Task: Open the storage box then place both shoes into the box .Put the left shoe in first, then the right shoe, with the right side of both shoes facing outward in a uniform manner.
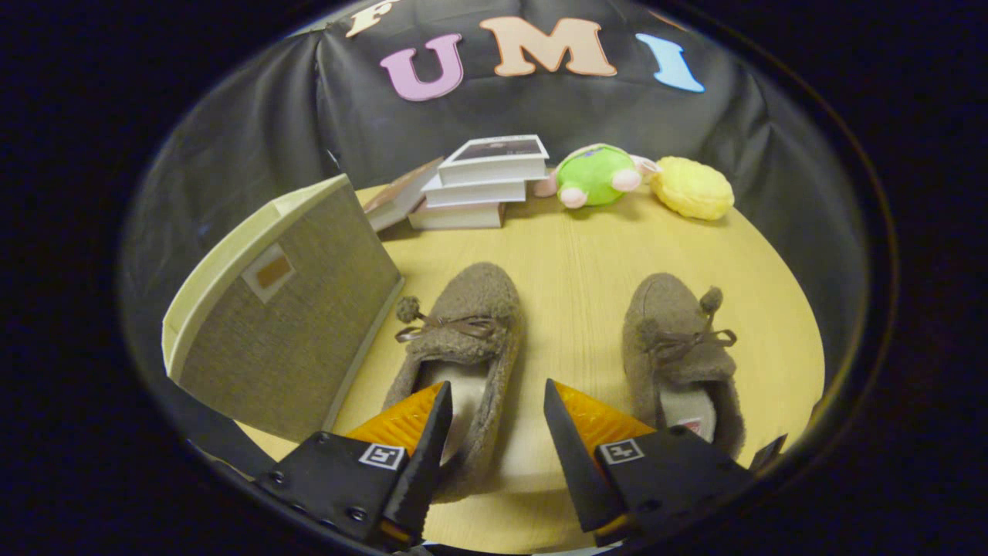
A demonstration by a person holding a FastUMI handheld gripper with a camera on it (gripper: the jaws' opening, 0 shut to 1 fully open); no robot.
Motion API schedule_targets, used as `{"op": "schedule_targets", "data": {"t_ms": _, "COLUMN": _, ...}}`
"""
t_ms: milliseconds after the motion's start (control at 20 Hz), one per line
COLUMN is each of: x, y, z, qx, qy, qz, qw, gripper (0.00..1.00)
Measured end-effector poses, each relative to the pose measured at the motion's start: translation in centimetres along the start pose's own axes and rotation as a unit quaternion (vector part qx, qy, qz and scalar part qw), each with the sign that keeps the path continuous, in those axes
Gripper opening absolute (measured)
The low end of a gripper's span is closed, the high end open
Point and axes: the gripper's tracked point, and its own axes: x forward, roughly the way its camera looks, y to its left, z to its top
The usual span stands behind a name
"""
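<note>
Below, the hand-held gripper (494,417) hovers wide open over two fuzzy slippers, holding nothing.
Its fingers straddle the inner edge of the left slipper (463,347); the right slipper (679,347) lies apart, beside it. Both slippers lie lengthwise, toes pointing away toward the stacked books (482,185) and plush toys (598,176). Left of them on the tabletop (579,255) stands the fabric storage box (285,309), its contents hidden.

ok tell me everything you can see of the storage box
The storage box stands on the table, left of the left shoe and in front of the books. It has a grey-brown woven fabric face with a small label patch, and a cream rim and edge. It looks closed and leans slightly. The open gripper is not touching it.
</note>
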Motion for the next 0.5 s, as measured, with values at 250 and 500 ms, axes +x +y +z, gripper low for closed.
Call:
{"op": "schedule_targets", "data": {"t_ms": 250, "x": 0.84, "y": 0.89, "z": -0.85, "qx": 0.030, "qy": 0.034, "qz": 0.001, "qw": 0.999, "gripper": 0.31}}
{"op": "schedule_targets", "data": {"t_ms": 500, "x": 0.58, "y": 0.48, "z": -0.78, "qx": 0.095, "qy": 0.050, "qz": -0.028, "qw": 0.994, "gripper": 0.12}}
